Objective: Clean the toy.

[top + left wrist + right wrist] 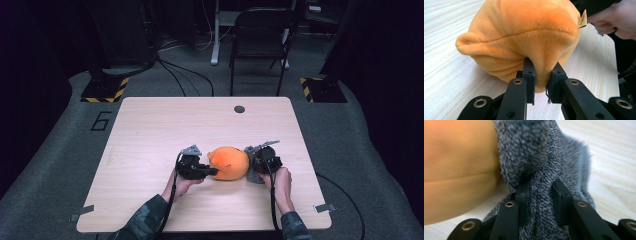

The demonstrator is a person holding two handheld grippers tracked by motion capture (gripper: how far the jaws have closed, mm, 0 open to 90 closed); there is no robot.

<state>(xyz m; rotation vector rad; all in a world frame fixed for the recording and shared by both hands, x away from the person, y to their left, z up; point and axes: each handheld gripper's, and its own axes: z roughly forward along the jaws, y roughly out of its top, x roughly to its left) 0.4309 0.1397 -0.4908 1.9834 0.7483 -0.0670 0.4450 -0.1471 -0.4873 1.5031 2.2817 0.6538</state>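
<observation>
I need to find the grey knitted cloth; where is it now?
In the high view, the grey knitted cloth lies right of the orange plush toy, pinched by the right gripper.

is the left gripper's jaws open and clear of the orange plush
No, the left gripper has its jaws pinched on a fold of the orange plush.

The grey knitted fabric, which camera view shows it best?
The right gripper view: the grey knitted fabric fills its middle, pinched in the right claw, its speckled weave plain beside the orange plush toy. The high view shows just a small grey patch at the toy's right. The left gripper view adds nothing clear of it.
</observation>
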